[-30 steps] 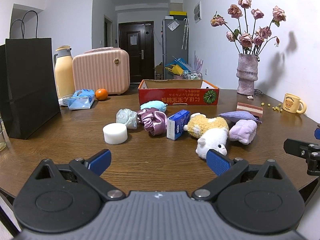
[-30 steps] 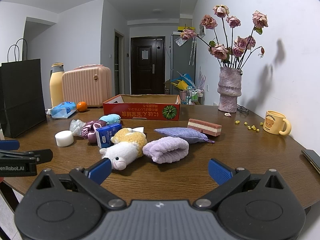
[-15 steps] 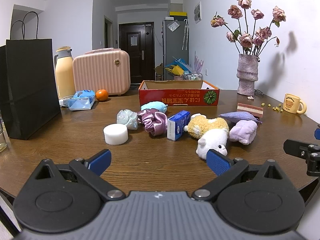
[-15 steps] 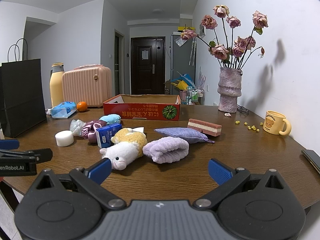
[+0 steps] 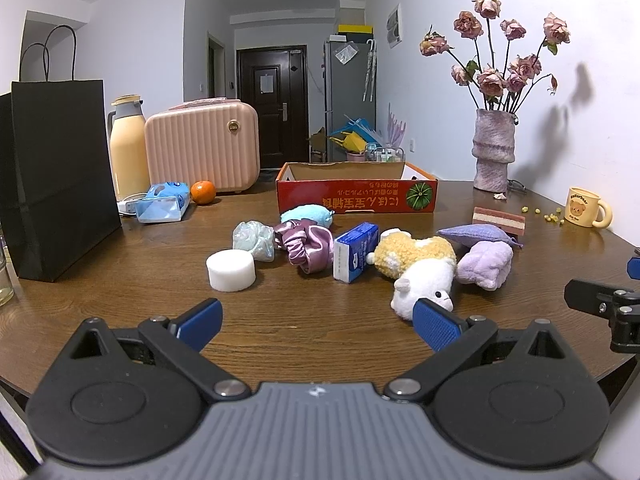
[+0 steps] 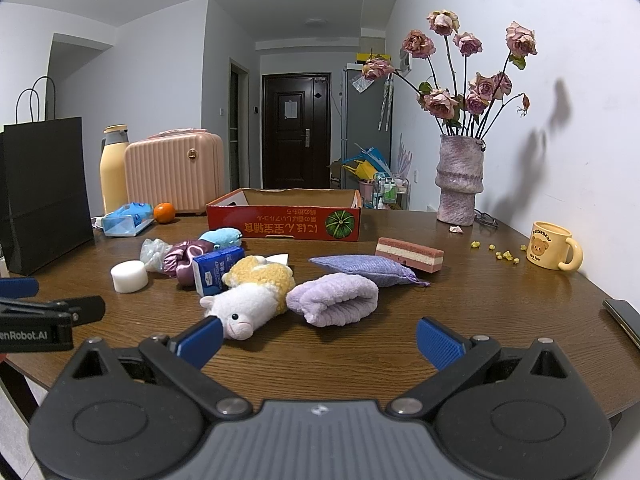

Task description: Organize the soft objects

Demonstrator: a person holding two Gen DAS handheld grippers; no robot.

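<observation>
A white-and-yellow plush sheep (image 6: 250,294) lies on its side beside a rolled lilac towel (image 6: 334,299) (touching), a flat purple pouch (image 6: 360,270) behind.

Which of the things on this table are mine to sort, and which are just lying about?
To sort: plush sheep, lilac towel roll, purple sachet, satin scrunchie, blue plush, white sponge, probably into the red box.

Lying about: milk carton, mug, vase, orange, black bag.
</observation>
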